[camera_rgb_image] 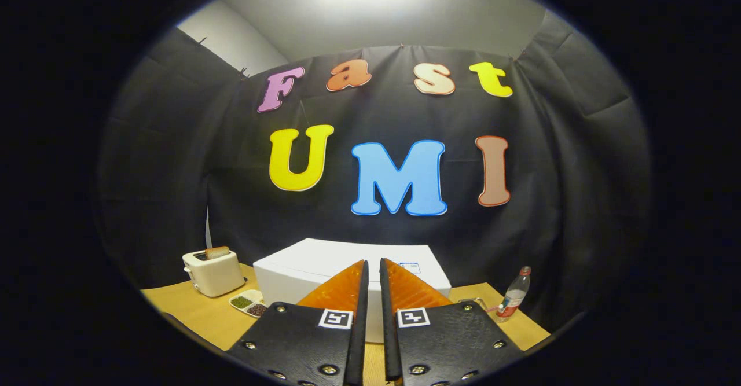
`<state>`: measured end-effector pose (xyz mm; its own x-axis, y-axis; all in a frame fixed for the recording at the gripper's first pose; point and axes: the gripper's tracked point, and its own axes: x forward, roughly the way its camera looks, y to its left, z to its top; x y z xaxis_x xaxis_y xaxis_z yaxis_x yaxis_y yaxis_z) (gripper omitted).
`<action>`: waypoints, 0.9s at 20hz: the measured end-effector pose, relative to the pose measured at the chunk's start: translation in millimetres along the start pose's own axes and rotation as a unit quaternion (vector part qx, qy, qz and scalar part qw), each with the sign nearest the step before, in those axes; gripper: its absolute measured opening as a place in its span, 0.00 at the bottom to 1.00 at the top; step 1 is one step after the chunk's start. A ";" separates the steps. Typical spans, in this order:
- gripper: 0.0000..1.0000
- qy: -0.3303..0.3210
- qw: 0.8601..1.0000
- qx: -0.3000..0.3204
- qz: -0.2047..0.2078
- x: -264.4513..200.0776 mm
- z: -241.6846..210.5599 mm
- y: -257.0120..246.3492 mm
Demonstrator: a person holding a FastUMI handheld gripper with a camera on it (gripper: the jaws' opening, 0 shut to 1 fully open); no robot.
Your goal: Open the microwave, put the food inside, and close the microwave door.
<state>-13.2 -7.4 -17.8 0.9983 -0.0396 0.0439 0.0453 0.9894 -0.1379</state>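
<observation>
Gripper view is showing us the booth from above the table (191,311), and we are looking forward along the two fingers of the gripper (372,270). We are seeing the fingers drawn close together, with only a thin gap left between them and nothing held in that gap. Their tips are pointing over the top of the microwave (324,261), a white box that is sitting on the wooden table just ahead of the fingers and partly hidden behind them. We are looking mostly at its top and its upper front edge, so we cannot tell from here whether its door is open or shut.

Off to the left of the microwave, we are seeing a cream toaster (213,272) standing near the back of the table, with a slice of toast (217,252) sticking up out of its slot. Between the toaster and the microwave, closer to us, a small white dish (248,303) is lying on the table; it is divided into compartments that are holding something greenish and something dark, too small for us to tell what they are.

To the right of the microwave, a clear plastic bottle (513,294) with a red cap is standing slightly tilted near the table's far right edge. Black cloth is hanging behind the whole table, and a bright ceiling light is glowing overhead.
</observation>
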 end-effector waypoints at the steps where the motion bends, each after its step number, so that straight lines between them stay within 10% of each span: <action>1: 0.14 -0.004 1.000 -0.002 -0.008 -4.6 9.3 -3.9; 6: 0.18 0.005 0.997 -0.021 -0.074 -14.7 25.3 -29.8; 9: 0.82 -0.023 0.993 -0.034 -0.114 -20.5 41.8 -41.7; 11: 0.96 -0.026 0.994 -0.020 -0.100 -25.1 46.8 -32.8; 18: 0.98 -0.014 0.998 0.011 -0.065 -32.2 48.2 -34.6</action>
<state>-48.8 -33.7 33.2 0.9826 -0.1641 0.0875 0.1730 0.9791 -0.1066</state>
